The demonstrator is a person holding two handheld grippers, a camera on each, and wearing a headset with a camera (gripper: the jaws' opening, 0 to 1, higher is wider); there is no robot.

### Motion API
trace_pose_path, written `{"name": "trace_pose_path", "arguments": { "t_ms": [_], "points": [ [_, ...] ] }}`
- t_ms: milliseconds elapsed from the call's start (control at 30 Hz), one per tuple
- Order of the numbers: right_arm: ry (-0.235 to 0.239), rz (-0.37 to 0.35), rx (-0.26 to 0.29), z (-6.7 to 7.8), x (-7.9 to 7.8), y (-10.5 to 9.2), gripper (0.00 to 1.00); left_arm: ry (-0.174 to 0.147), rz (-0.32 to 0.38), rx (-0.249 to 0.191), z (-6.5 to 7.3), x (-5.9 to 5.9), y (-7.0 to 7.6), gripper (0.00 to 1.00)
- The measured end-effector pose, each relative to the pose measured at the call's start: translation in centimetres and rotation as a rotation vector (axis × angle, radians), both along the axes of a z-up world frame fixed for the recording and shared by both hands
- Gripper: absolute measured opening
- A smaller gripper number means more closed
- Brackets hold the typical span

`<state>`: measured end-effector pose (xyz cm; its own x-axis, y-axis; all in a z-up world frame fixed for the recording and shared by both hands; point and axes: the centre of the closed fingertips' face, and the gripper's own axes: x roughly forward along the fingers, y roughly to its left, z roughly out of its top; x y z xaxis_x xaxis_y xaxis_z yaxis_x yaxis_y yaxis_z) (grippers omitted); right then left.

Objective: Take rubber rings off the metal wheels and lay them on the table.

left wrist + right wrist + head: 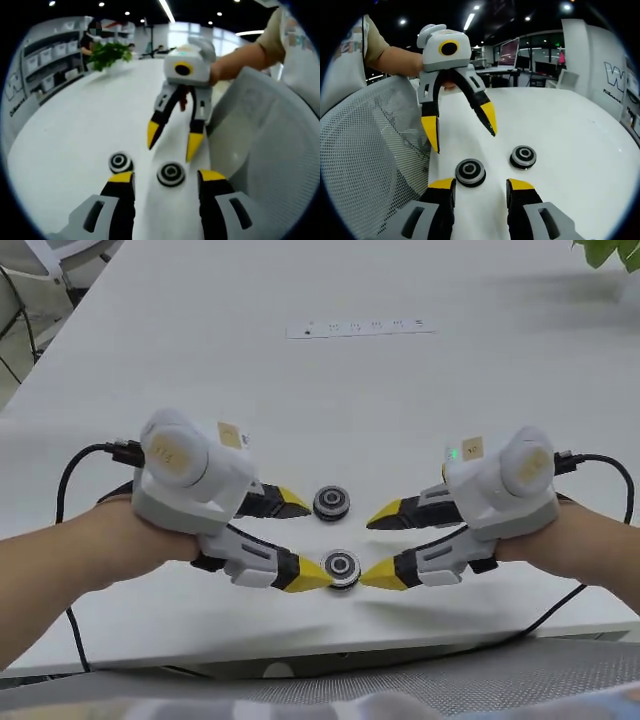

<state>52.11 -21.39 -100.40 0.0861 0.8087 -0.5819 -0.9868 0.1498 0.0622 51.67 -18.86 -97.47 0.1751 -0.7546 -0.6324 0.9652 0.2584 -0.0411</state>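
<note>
Two small metal wheels with black rubber rings lie flat on the white table (300,390). The near wheel (341,568) sits close to the front edge and the far wheel (331,502) lies just behind it. My left gripper (308,538) is open, its yellow tips flanking the near wheel (171,174), with the far wheel (120,161) just beyond one jaw. My right gripper (372,550) faces it, also open, and the near wheel (470,172) lies just ahead of its tips, the far wheel (523,156) to one side. Neither gripper touches a wheel.
A white power strip (360,328) lies further back on the table. A green plant (610,250) stands at the far right corner. A grey mesh chair back (420,680) is just below the table's front edge. Black cables (70,480) trail from both grippers.
</note>
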Motion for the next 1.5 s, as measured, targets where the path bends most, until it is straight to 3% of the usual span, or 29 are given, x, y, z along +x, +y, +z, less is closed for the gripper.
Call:
{"name": "trace_pose_path", "arguments": {
  "t_ms": [467, 767, 833, 1033, 1267, 1500],
  "points": [
    [0.011, 0.043, -0.016, -0.8, -0.6, 0.4, 0.3, 0.022, -0.046, 0.013, -1.4, -0.4, -1.3, 0.33],
    [0.015, 0.045, -0.019, -1.0, -0.6, 0.4, 0.29, 0.018, -0.078, 0.037, -2.3, -0.8, -1.6, 0.24],
    [0.015, 0.045, -0.02, -1.1, -0.6, 0.4, 0.29, 0.0, -0.077, 0.05, -2.6, -0.6, -1.5, 0.22],
    [0.018, 0.045, -0.017, -1.2, -0.6, 0.4, 0.29, 0.0, -0.071, 0.049, -2.7, -0.4, -1.6, 0.17],
    [0.026, 0.056, -0.011, -1.3, -0.9, 0.7, 0.28, -0.046, -0.073, 0.06, -2.8, -0.2, -1.6, 0.14],
    [0.039, 0.053, 0.009, -1.1, -1.0, 1.1, 0.26, -0.059, -0.079, 0.041, -2.8, -0.2, -1.6, 0.13]
  ]
}}
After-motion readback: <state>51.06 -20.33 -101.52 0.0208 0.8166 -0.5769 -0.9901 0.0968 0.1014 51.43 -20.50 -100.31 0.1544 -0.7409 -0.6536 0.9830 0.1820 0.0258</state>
